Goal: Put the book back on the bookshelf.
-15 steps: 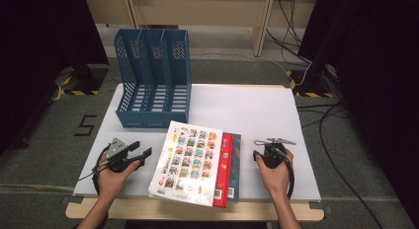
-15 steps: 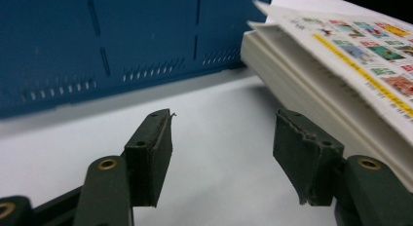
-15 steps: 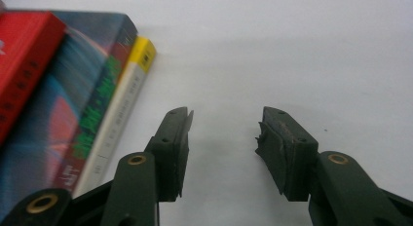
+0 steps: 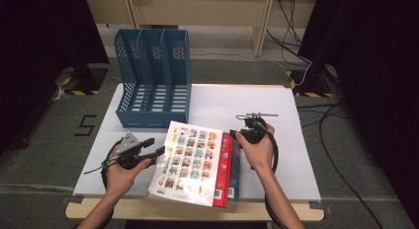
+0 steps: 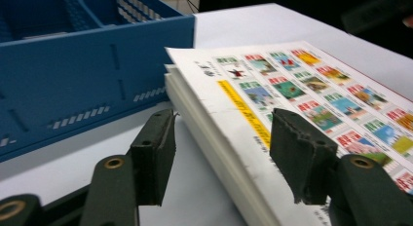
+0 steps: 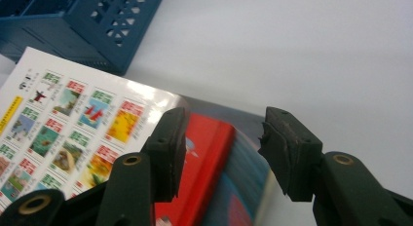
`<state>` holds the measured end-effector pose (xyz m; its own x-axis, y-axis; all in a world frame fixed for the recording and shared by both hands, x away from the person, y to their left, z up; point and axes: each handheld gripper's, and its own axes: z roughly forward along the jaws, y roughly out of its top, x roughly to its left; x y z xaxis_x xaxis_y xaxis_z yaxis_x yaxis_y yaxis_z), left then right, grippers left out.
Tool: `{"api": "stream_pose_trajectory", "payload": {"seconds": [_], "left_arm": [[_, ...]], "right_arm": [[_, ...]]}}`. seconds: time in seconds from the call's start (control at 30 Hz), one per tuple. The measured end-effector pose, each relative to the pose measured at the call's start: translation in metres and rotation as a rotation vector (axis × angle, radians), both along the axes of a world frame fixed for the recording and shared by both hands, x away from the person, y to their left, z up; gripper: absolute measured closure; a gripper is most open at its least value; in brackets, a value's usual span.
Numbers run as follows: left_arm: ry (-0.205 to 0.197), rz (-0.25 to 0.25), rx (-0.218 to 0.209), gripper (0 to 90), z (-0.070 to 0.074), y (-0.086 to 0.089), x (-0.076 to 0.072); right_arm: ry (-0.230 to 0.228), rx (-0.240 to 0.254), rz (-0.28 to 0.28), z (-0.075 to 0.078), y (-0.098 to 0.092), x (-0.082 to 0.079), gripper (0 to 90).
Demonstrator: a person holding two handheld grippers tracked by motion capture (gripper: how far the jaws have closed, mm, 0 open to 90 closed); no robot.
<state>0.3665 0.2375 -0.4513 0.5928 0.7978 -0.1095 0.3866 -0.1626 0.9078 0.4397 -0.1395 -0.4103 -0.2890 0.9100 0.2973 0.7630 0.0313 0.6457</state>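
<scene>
A stack of three books lies at the table's front middle: a white book point(image 4: 190, 160) with rows of small pictures on top, a red book point(image 4: 225, 165) under it, and a dark blue book point(image 4: 236, 165) at the bottom. My left gripper point(image 4: 159, 151) is at the stack's left edge. In the left gripper view it point(image 5: 225, 121) stands open, its jaws either side of the white book's point(image 5: 311, 84) edge without pressing on it. My right gripper point(image 4: 236, 135) is at the stack's far right corner. It point(image 6: 226, 119) is open above the red book point(image 6: 204, 153) and the blue book point(image 6: 248, 172).
A blue three-slot file organiser point(image 4: 153, 76) stands at the back left of the white table point(image 4: 237, 100), close behind the stack. Bare table lies to the right of the books. Cables run over the floor at the right.
My right gripper has moved left and away from the front edge, up to the stack's far right corner. My left gripper has edged slightly right, toward the white book.
</scene>
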Motion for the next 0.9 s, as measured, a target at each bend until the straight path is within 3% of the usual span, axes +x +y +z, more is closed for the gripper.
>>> {"api": "stream_pose_trajectory", "payload": {"seconds": [0.07,0.1,0.2,0.33,0.43,0.53,0.73,0.9], "left_arm": [[0.003,-0.01,0.013,46.2,0.0,-0.003,0.0],[0.014,-0.027,0.031,48.0,-0.001,-0.007,0.0],[0.029,-0.042,0.041,50.8,-0.002,-0.01,0.0],[0.063,-0.055,0.07,51.9,-0.009,-0.014,0.0],[0.076,-0.06,0.081,52.7,-0.012,-0.016,0.0],[0.086,-0.064,0.081,53.5,-0.013,-0.016,0.001],[0.099,-0.064,0.083,54.7,-0.015,-0.015,0.002],[0.107,-0.064,0.097,57.1,-0.019,-0.016,0.002]], "right_arm": [[0.002,0.005,0.013,0.002,0.005,0.003,51.6],[0.034,0.042,0.052,0.004,0.015,0.012,51.4],[0.057,0.057,0.072,0.003,0.021,0.019,51.4],[0.143,0.072,0.095,-0.011,0.031,0.036,50.1],[0.172,0.097,0.104,-0.017,0.034,0.04,49.3],[0.185,0.119,0.108,-0.017,0.035,0.043,48.1],[0.208,0.098,0.124,-0.019,0.042,0.051,45.6],[0.217,0.137,0.117,-0.021,0.046,0.054,47.0]]}}
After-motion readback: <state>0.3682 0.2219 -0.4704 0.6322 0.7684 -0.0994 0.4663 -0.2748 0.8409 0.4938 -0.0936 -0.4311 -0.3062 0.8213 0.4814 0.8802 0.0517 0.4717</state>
